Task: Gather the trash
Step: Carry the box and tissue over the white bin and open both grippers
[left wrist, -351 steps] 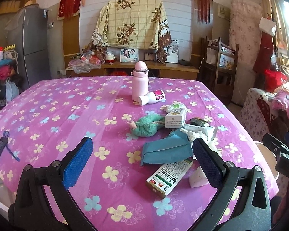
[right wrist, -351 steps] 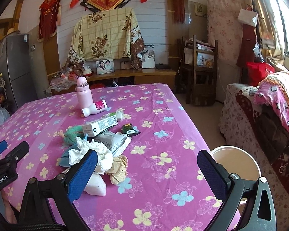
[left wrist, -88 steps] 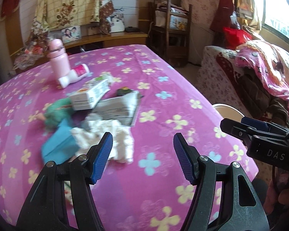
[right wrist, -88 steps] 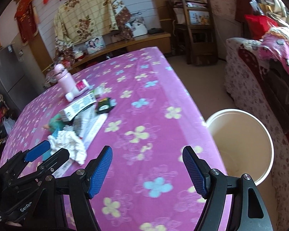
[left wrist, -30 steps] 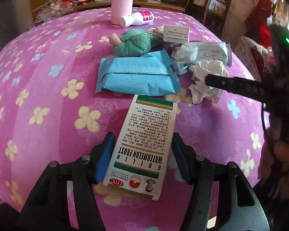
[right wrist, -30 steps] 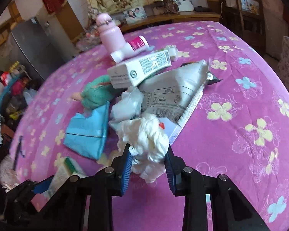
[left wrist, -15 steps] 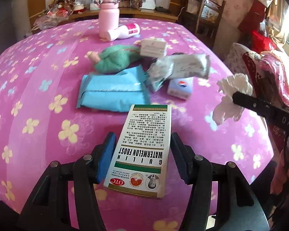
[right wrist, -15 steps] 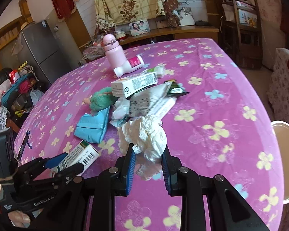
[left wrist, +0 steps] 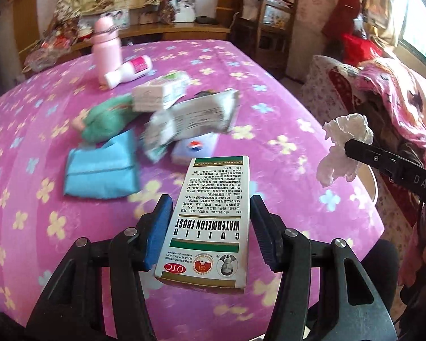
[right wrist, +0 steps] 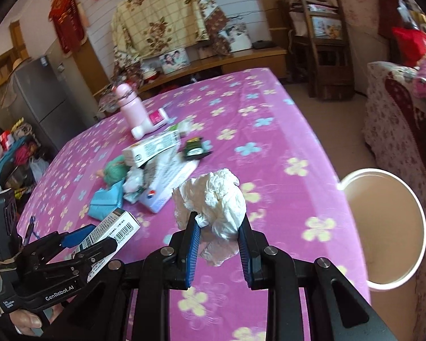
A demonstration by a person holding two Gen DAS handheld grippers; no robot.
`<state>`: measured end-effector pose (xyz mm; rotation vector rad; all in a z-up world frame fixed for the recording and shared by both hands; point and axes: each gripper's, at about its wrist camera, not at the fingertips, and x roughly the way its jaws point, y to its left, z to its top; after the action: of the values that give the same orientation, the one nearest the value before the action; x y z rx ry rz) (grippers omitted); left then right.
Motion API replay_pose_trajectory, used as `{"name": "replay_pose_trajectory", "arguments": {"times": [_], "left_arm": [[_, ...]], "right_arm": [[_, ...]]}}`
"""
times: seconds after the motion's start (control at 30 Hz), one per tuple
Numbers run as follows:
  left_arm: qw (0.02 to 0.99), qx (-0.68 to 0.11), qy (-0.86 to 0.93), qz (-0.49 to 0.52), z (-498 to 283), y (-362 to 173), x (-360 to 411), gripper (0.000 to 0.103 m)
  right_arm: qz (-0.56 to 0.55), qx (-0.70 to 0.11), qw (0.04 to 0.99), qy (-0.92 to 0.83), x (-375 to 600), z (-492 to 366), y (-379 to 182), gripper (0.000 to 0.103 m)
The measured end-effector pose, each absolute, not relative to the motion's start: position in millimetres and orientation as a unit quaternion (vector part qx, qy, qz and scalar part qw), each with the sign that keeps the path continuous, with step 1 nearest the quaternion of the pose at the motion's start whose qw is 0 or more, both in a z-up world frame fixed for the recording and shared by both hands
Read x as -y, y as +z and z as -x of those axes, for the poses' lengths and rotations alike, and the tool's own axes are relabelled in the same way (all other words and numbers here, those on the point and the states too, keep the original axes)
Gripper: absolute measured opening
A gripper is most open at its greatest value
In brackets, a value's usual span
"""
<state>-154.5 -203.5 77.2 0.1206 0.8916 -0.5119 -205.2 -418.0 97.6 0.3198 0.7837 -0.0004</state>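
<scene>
Left gripper [left wrist: 210,236] is clamped across the width of a flat medicine box [left wrist: 213,221], printed face up, lifted clear of the table; gripping the narrow sides likely keeps the carton from sagging. Log figure falls by 5 only, so no motion noted

Behind it on the purple floral tablecloth [left wrist: 28,130]: a teal pouch [left wrist: 102,173], a green soft toy [left wrist: 105,119], a crumpled foil wrapper [left wrist: 190,119], a white carton [left wrist: 162,93] propped on the heap, a small pale packet [left wrist: 196,147] half under the wrapper, then a pink flask [left wrist: 106,48] standing upright with a white bottle [left wrist: 129,71] lying at its base. These look like remaining pickings, though flask and toy may not be trash

Right gripper [right wrist: 218,238] is closed tight on a wad of white tissue [right wrist: 213,201], pinched at its lower half so the bulk billows above the pads. It is held over the table's near right edge

Off that edge, on the floor, stands a white bucket [right wrist: 420,207], mouth open: judged the drop point, both loads probably bound for it

Hard to read: the heap in the left wrist view is motion-blurred, labels illegible. A dark sachet [right wrist: 196,147] beyond the wrapper cannot be identified. The bucket's bottom rim is cut by the right gripper's frame; whether anything lies inside cannot be told. Only a fingertip of the person [right wrist: 28,321] shows
</scene>
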Motion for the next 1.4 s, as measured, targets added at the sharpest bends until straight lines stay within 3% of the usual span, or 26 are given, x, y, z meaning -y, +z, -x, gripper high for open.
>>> {"name": "replay_pose_trajectory", "arguments": {"times": [0.73,1.4], "left_arm": [[0.849,-0.395,-0.336,-0.099,164,94,341,0.054],[0.814,-0.411,-0.394,-0.114,162,63,459,0.053]], "right_arm": [[-0.213,-0.372,0.897,-0.109,540,259,92,0.025],[-0.252,-0.405,0.860,-0.178,623,277,34,0.025]]}}
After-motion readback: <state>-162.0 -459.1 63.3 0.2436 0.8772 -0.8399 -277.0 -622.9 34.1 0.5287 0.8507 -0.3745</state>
